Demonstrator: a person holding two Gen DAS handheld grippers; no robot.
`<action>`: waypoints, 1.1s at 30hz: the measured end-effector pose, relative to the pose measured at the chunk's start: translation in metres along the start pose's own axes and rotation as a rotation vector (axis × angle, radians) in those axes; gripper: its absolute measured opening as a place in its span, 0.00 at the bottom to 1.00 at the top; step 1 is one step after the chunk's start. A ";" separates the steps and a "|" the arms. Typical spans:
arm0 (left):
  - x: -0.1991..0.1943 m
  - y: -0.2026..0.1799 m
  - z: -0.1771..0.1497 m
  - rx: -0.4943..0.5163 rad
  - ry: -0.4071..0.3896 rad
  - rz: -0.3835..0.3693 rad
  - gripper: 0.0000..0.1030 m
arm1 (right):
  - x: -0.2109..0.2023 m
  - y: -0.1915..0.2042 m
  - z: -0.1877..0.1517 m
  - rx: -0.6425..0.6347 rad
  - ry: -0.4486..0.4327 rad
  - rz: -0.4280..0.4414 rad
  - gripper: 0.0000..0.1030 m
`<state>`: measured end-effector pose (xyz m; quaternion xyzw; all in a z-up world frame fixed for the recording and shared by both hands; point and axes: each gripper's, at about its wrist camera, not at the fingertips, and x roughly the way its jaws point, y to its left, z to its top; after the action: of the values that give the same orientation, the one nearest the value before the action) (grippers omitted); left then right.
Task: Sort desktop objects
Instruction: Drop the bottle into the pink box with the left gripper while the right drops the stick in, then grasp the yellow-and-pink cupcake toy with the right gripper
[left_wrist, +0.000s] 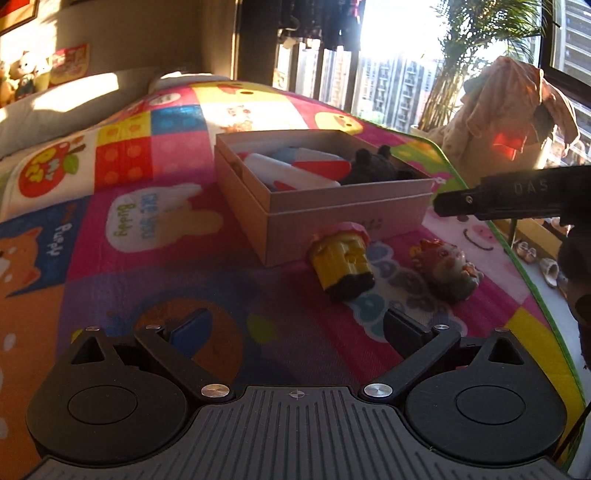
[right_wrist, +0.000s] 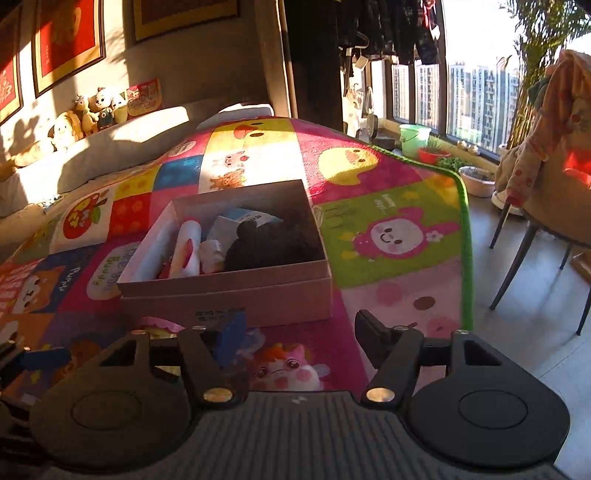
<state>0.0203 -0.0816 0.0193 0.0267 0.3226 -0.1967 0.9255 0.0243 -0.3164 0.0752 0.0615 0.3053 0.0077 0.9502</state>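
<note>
A pink cardboard box (left_wrist: 343, 214) (right_wrist: 229, 291) stands on the colourful mat. Inside it lie a white and red tube (left_wrist: 295, 173), a dark plush bear (left_wrist: 373, 166) (right_wrist: 266, 243) and a small blue and white carton (right_wrist: 236, 221). In front of the box a yellow cupcake toy (left_wrist: 343, 266) lies on its side. A small orange-haired figurine (left_wrist: 447, 269) rests to its right. My left gripper (left_wrist: 295, 325) is open wide, short of both toys, with nothing between its fingers. My right gripper (right_wrist: 301, 328) is open over the mat near the box's front, with nothing in it.
The mat's green edge (right_wrist: 467, 258) runs along the right, with bare floor beyond it. A chair draped with clothing (right_wrist: 554, 155) stands there. Shoes (left_wrist: 546, 266) lie on the floor. Plush toys (right_wrist: 92, 110) line the ledge at the far left.
</note>
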 end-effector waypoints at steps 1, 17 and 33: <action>0.000 -0.001 -0.001 0.008 -0.001 0.007 0.99 | 0.002 0.002 0.002 0.016 0.018 0.033 0.64; -0.027 0.033 -0.017 -0.049 -0.019 0.119 1.00 | 0.073 0.083 0.011 -0.144 0.294 0.293 0.50; -0.024 0.035 -0.019 -0.062 0.003 0.146 1.00 | 0.004 0.075 -0.065 -0.346 0.070 0.165 0.57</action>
<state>0.0053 -0.0380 0.0166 0.0218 0.3271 -0.1185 0.9373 -0.0083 -0.2346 0.0301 -0.0782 0.3261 0.1401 0.9316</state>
